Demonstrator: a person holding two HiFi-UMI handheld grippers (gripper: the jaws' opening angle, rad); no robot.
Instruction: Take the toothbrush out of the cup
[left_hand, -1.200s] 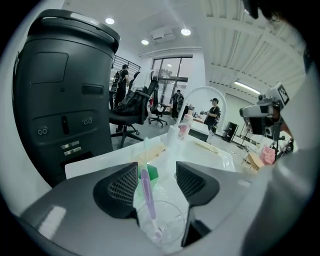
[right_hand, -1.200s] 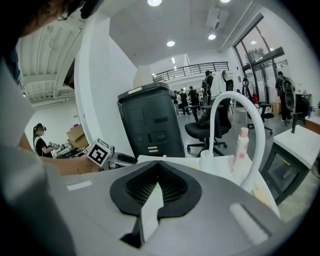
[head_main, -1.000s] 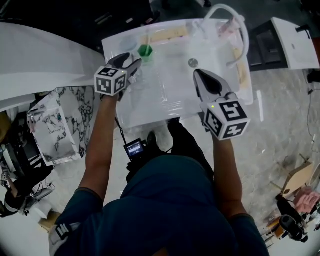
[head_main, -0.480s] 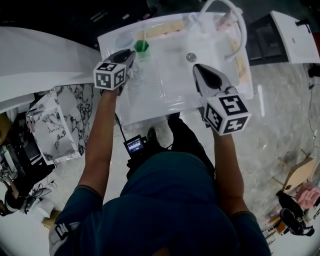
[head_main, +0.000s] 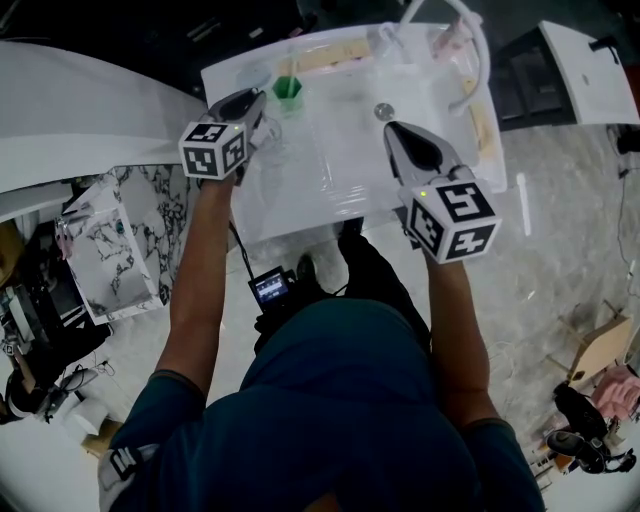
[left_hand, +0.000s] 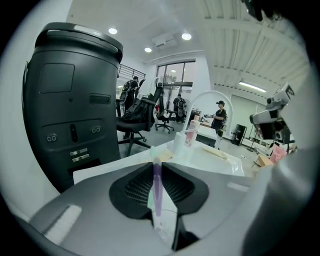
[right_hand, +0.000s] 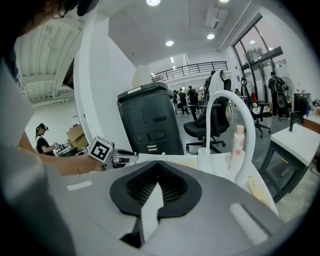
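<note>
A green cup (head_main: 287, 92) stands at the far left of the white sink top (head_main: 340, 200). My left gripper (head_main: 258, 102) has its tips just left of the cup. In the left gripper view its jaws (left_hand: 157, 166) are closing, and the pads press on the purple handle of the toothbrush (left_hand: 157, 187), which stands upright between them. Whether the brush's lower end is inside the cup is hidden. My right gripper (head_main: 392, 130) hovers over the basin near the drain (head_main: 383, 110), shut, with nothing between its fingers (right_hand: 158, 162).
A white arched faucet (head_main: 472, 45) and a pink-and-white bottle (right_hand: 235, 141) stand at the sink's far right. A dark bin (left_hand: 70, 100) rises behind the sink. A marble-patterned box (head_main: 110, 250) sits on the floor to the left.
The left gripper's jaws were wide open a second ago and now grip the toothbrush handle beside the cup. The left gripper has shifted slightly away from me. The right gripper has barely moved.
</note>
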